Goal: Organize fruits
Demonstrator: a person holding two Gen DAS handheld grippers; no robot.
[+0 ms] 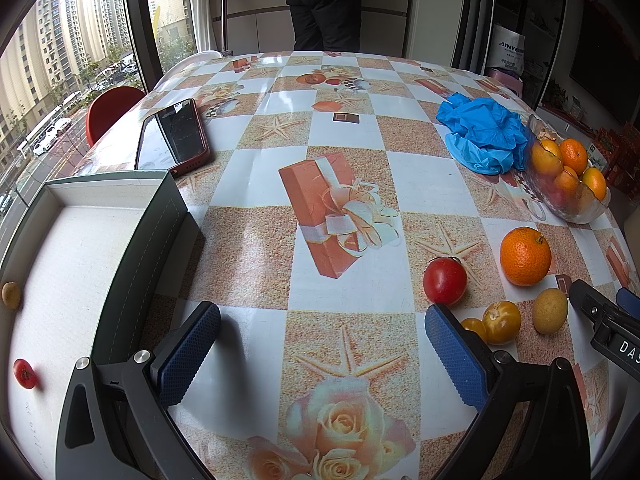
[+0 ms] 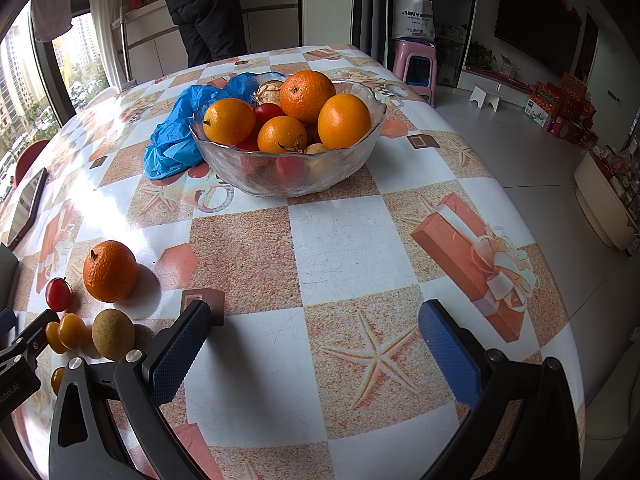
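Observation:
A glass bowl [image 2: 288, 176] holds several oranges and red tomatoes; it also shows in the left wrist view [image 1: 576, 204]. Loose on the table lie an orange [image 1: 525, 256] [image 2: 109, 271], a red tomato [image 1: 445, 281] [image 2: 58, 294], yellow tomatoes [image 1: 500, 322] [image 2: 71, 332] and a brown longan [image 1: 550, 311] [image 2: 113, 334]. A green-edged box [image 1: 72, 260] at the left holds a small red tomato [image 1: 25, 373] and a brown fruit [image 1: 11, 295]. My left gripper [image 1: 322, 354] is open and empty over the table. My right gripper [image 2: 314, 350] is open and empty, right of the loose fruit.
A crumpled blue plastic bag [image 1: 482, 138] [image 2: 180, 128] lies beside the bowl. A phone in a red case [image 1: 176, 136] lies behind the box. A person stands at the far counter. The table edge drops off to the right [image 2: 552, 280].

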